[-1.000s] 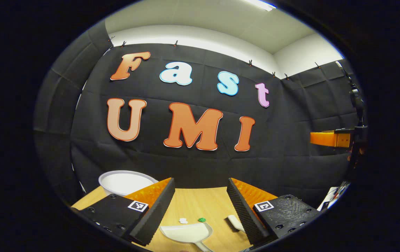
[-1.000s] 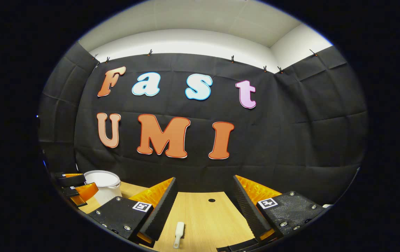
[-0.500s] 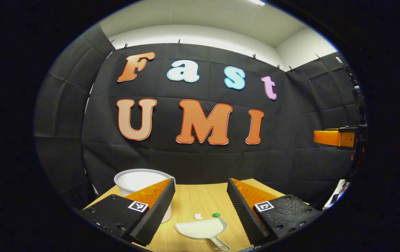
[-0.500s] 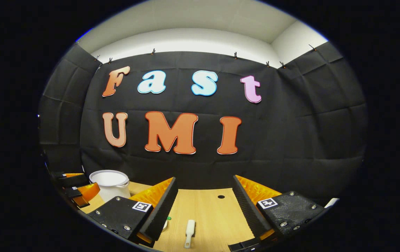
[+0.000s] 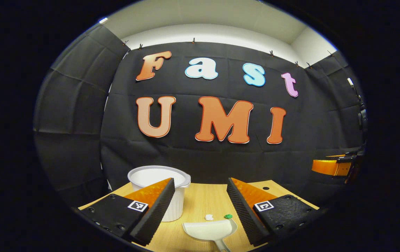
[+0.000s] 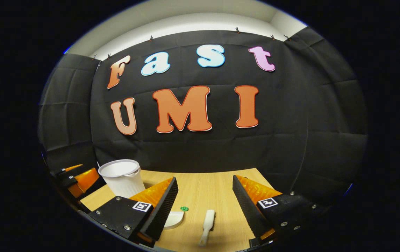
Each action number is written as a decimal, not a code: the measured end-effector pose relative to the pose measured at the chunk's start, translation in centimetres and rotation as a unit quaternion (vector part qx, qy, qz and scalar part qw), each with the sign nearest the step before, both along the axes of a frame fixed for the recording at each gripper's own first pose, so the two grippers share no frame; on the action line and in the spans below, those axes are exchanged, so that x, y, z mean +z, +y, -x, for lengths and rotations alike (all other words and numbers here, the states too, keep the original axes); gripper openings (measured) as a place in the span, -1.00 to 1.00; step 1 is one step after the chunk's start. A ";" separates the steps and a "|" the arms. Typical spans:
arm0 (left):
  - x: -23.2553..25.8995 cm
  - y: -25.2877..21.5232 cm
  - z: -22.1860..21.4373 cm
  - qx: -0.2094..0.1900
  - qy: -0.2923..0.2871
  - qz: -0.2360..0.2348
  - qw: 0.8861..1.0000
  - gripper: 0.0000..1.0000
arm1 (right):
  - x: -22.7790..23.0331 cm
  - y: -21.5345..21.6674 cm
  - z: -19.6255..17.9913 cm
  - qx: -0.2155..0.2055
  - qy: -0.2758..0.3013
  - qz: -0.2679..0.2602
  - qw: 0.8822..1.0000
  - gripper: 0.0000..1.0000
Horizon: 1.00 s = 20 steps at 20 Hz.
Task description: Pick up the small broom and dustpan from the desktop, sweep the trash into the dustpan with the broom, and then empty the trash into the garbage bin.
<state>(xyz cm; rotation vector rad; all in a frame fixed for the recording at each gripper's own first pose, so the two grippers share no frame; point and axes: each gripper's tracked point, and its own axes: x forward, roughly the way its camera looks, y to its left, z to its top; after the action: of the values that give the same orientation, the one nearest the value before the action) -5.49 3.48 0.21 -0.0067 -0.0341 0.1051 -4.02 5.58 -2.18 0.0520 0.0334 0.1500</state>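
A white dustpan (image 5: 209, 231) lies on the wooden desktop (image 5: 200, 203) between my left gripper's fingers, handle toward me. Just beyond its mouth sit a white scrap (image 5: 208, 217) and a green scrap (image 5: 228, 216). My left gripper (image 5: 200, 206) is open and above the table, holding nothing. In the right gripper view a small white broom (image 6: 207, 226) lies on the desktop (image 6: 203, 189) between the open fingers of my right gripper (image 6: 205, 204). The dustpan's edge (image 6: 175, 218) and the green scrap (image 6: 184, 209) peek out beside its left finger. A white ribbed garbage bin (image 5: 165, 189) stands behind the left finger.
The bin (image 6: 122, 176) stands at the back left of the desk, near the black cloth wall. The other gripper (image 6: 77, 178) appears at the far left of the right gripper view, and an orange finger (image 5: 329, 167) at the far right of the left gripper view. A small hole (image 5: 265, 188) marks the desktop.
Both grippers have tilted down and moved forward toward the desk. The dustpan, scraps and bin now sit more centred in the left view; the broom has come up between the right fingers.
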 end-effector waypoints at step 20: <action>-9.6 -2.6 -4.4 -0.046 0.135 0.016 0.990 0.89 | -5.1 1.6 -5.1 0.027 0.050 -0.013 0.998 0.89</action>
<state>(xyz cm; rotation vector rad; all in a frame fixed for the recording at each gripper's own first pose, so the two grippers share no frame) -1.06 0.86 -9.42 -0.0250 0.2390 0.0133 1.05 7.14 -7.31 0.0846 0.1326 0.2023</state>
